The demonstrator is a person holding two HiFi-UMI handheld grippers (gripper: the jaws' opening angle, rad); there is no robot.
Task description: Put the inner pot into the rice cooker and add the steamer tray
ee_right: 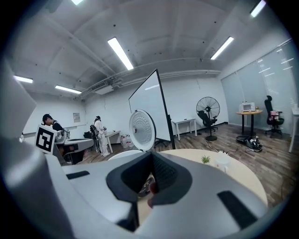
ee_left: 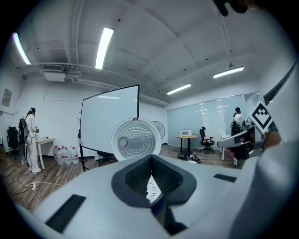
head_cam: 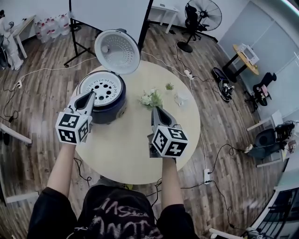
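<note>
The dark blue rice cooker (head_cam: 113, 105) stands on the left of the round table (head_cam: 135, 149) with its lid (head_cam: 117, 51) swung up. A white steamer tray (head_cam: 103, 87) with holes lies in its mouth and hides whatever is beneath it. My left gripper (head_cam: 89, 96) hovers over the cooker's near rim, jaws shut and empty. My right gripper (head_cam: 156, 110) is over the table's middle, to the right of the cooker, also shut and empty. In the left gripper view the lid (ee_left: 136, 139) rises behind the shut gripper (ee_left: 152, 179). The right gripper view shows the lid (ee_right: 141, 130) beyond the gripper (ee_right: 152, 179).
A bunch of white flowers (head_cam: 150, 98), a tiny green plant (head_cam: 169, 86) and a small white object (head_cam: 181, 98) sit on the table just beyond the right gripper. A whiteboard stand (head_cam: 77, 46) and a fan (head_cam: 203, 14) stand behind. Cables run across the floor.
</note>
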